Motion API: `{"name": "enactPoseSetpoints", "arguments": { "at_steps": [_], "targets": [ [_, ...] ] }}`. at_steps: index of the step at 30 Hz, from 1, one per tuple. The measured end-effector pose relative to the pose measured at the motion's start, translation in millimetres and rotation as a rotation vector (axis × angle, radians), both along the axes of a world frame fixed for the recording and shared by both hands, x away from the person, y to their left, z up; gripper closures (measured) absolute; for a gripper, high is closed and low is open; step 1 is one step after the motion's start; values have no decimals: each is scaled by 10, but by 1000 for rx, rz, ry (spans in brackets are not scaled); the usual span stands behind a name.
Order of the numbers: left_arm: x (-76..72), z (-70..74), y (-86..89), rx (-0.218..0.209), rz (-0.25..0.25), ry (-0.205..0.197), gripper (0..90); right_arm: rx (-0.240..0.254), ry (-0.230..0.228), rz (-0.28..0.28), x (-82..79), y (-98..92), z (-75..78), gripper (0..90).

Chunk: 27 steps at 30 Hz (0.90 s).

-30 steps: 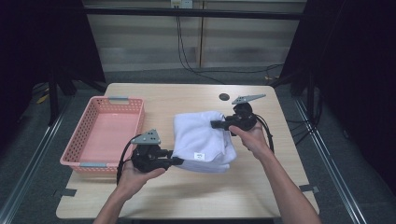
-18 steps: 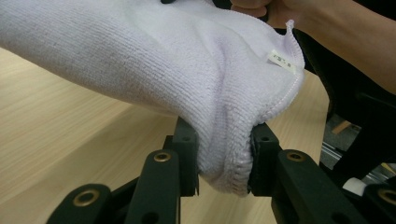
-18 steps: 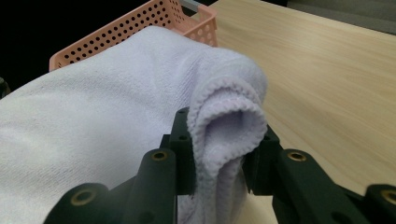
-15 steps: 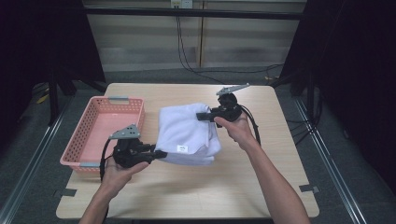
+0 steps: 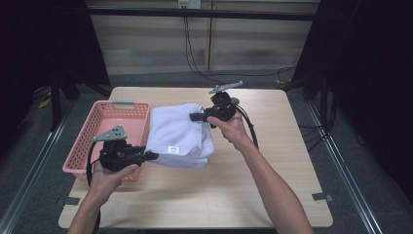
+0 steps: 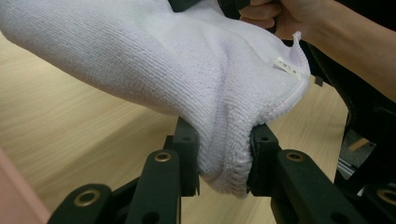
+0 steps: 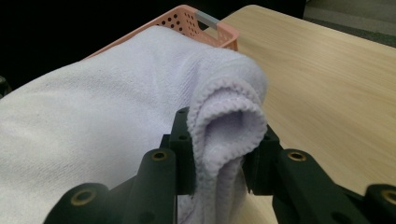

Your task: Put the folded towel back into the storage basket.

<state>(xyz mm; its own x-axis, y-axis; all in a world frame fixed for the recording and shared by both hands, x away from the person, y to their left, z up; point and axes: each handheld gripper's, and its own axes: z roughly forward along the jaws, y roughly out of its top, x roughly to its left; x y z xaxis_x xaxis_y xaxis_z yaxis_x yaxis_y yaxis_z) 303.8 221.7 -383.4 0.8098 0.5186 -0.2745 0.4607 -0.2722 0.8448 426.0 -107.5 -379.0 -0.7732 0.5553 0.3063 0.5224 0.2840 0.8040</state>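
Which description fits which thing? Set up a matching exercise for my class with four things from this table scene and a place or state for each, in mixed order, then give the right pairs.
Things:
1. white towel
2. pink basket
3. left gripper
4. right gripper

Descriptions:
A. clamped on the towel's far edge
B. folded, held between both grippers
C. clamped on the towel's near corner, beside the basket
D. stands on the table's left side

Pairs: 1-B, 2-D, 3-C, 4-A
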Motion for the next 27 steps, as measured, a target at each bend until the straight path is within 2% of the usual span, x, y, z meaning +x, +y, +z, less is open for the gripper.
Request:
{"name": "enactPoseSetpoints", "arguments": {
  "at_steps": [7, 10, 16, 19, 27],
  "targets": [
    [39, 58, 267, -9, 40, -3, 708, -7, -3, 25, 121, 253, 104, 689],
    [48, 77, 395, -43, 68, -5, 708, 6, -8, 29, 159, 380, 173, 689],
    [25, 127, 633, -65, 108, -7, 708, 6, -15, 53, 213, 626, 298, 689],
    [14, 155, 758, -84, 131, -11, 707, 5, -14, 60, 244, 755, 328, 689],
    [-13, 133, 1057, -86, 189, -6, 707, 9, -6, 87, 331, 1097, 358, 689]
  ]
}}
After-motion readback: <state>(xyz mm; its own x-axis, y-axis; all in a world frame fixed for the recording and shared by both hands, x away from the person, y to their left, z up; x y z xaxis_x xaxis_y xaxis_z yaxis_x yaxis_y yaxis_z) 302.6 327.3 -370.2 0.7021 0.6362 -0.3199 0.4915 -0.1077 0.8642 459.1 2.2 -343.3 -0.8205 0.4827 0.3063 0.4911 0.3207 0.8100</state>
